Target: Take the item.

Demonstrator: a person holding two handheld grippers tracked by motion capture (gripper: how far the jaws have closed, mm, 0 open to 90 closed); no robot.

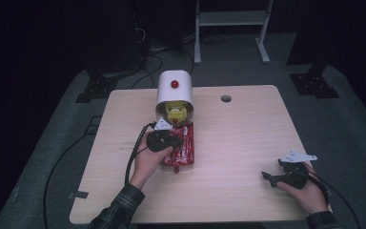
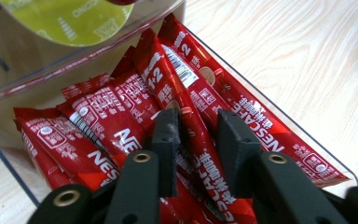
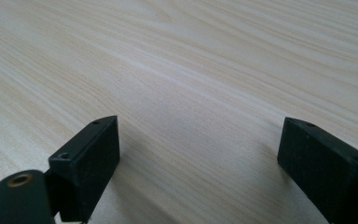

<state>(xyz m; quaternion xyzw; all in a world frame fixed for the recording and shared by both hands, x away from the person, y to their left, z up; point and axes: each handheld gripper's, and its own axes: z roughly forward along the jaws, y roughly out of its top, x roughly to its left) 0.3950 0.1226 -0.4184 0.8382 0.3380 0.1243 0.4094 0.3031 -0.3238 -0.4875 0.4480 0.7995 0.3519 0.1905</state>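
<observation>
High view: fixed overhead, facing forward and down across the whole table (image 1: 238,143). Left gripper view: close above red sachets (image 2: 186,107) in a clear tray (image 2: 279,119), also in the high view. Right gripper view: low over bare tabletop.

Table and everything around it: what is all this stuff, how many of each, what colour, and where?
Table: one, pale wood.
Dispenser: one, white, red knob, at the far edge, yellow-green discs inside.
Clear tray: one, below the dispenser.
Coffee sachets: several, red, in the tray.
White stand: one, on the floor behind.
Left gripper: black, jaws astride one sachet.
Right gripper: black, open over bare wood.
</observation>
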